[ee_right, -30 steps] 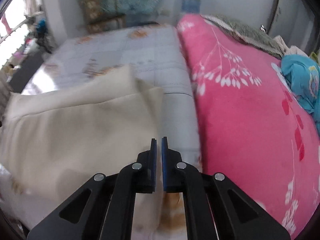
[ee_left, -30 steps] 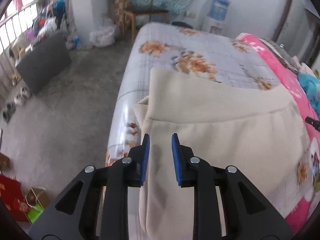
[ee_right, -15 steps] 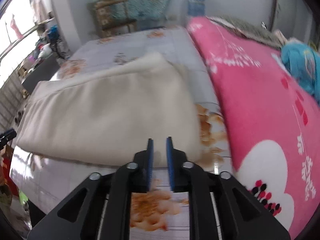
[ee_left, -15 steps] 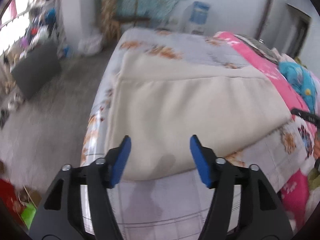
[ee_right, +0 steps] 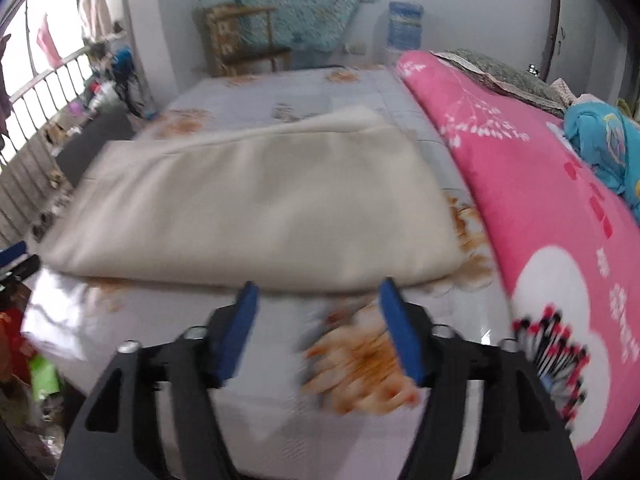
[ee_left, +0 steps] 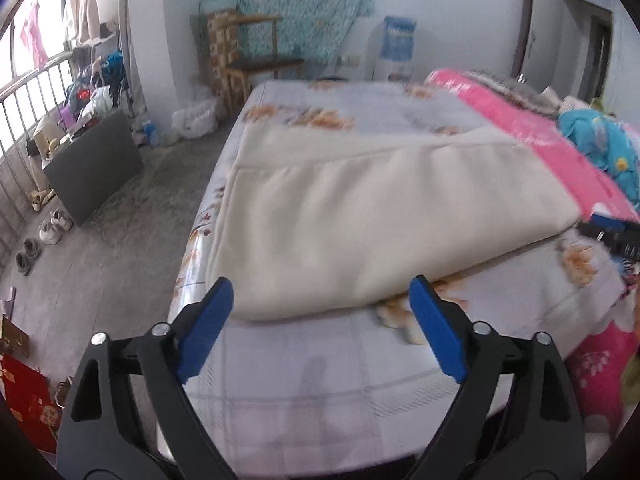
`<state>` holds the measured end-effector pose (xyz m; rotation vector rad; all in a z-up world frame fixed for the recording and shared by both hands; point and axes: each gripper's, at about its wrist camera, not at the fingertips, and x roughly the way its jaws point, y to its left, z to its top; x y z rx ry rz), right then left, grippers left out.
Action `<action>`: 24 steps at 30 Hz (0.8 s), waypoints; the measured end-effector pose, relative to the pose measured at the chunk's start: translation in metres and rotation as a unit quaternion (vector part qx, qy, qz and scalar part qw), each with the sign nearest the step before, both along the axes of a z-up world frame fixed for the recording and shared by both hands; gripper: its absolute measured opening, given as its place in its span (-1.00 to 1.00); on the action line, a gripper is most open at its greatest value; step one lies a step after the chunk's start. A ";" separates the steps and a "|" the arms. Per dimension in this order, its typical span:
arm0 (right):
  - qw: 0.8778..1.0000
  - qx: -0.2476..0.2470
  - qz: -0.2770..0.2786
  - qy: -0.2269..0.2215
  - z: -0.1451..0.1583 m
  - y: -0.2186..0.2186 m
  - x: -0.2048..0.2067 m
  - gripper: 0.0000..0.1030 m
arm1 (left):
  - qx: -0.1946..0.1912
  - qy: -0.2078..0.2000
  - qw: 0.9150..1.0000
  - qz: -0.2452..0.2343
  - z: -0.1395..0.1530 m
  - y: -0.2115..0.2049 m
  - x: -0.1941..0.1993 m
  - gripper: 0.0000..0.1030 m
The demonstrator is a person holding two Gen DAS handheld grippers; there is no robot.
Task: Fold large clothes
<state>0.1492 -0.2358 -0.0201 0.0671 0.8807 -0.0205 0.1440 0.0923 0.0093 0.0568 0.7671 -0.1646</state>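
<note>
On bed [ee_left: 304,392]: folded cream garment [ee_left: 360,216], near edge clear of both opening claws.

folded garment [ee_left: 360,216] lies flat on the bed [ee_left: 320,380], its near edge just ahead of both grippers. quilt [ee_right: 540,208] on the bed to the garment's right, touching its right edge in the left wrist view. chair [ee_left: 256,60] and water dispenser [ee_left: 394,50] behind the bed, against the wall. shoes [ee_left: 40,236] on the floor, left.
</note>
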 end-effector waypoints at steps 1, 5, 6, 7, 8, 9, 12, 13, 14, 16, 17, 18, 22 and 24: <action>1.000 0.004 0.006 -0.008 0.002 0.009 -0.010 0.50 | 0.001 -0.013 1.000 0.005 0.006 -0.007 -0.011 0.80; 0.999 -0.011 0.028 -0.025 0.009 0.039 -0.037 0.72 | -0.009 -0.026 0.999 0.023 0.015 -0.025 -0.035 0.84; 0.999 -0.015 0.029 -0.028 0.011 0.041 -0.041 0.75 | -0.017 -0.021 0.999 0.019 0.016 -0.027 -0.039 0.85; 0.999 -0.017 0.028 -0.033 0.013 0.045 -0.049 0.81 | -0.030 -0.015 0.999 0.015 0.016 -0.030 -0.043 0.84; 0.999 -0.015 0.024 -0.037 0.015 0.047 -0.054 0.84 | -0.041 -0.011 0.999 0.013 0.016 -0.032 -0.048 0.85; 0.999 -0.013 0.021 -0.039 0.017 0.047 -0.058 0.86 | -0.053 -0.007 0.999 0.010 0.016 -0.034 -0.052 0.85; 0.999 -0.012 0.006 -0.046 0.022 0.050 -0.072 0.88 | -0.047 -0.002 0.999 0.014 0.017 -0.041 -0.061 0.84; 0.999 -0.015 -0.001 -0.042 0.022 0.050 -0.075 0.88 | -0.045 -0.002 0.999 0.015 0.016 -0.043 -0.061 0.85; 0.999 -0.019 -0.010 -0.038 0.022 0.050 -0.076 0.88 | -0.045 -0.001 0.999 0.015 0.016 -0.045 -0.063 0.84; 0.999 -0.026 -0.024 -0.032 0.022 0.050 -0.078 0.88 | -0.044 -0.003 0.999 0.020 0.019 -0.049 -0.065 0.85; 0.999 -0.026 -0.027 -0.032 0.022 0.050 -0.079 0.88 | -0.041 -0.005 0.999 0.024 0.020 -0.050 -0.066 0.84; 0.999 -0.025 -0.030 -0.031 0.022 0.049 -0.080 0.88 | -0.036 -0.007 0.999 0.029 0.022 -0.051 -0.067 0.84; 0.998 -0.028 -0.040 -0.038 0.025 0.047 -0.081 0.88 | -0.014 -0.022 0.998 0.057 0.027 -0.057 -0.066 0.84; 0.998 -0.032 -0.039 -0.039 0.025 0.048 -0.081 0.88 | -0.009 -0.016 0.998 0.064 0.028 -0.060 -0.063 0.84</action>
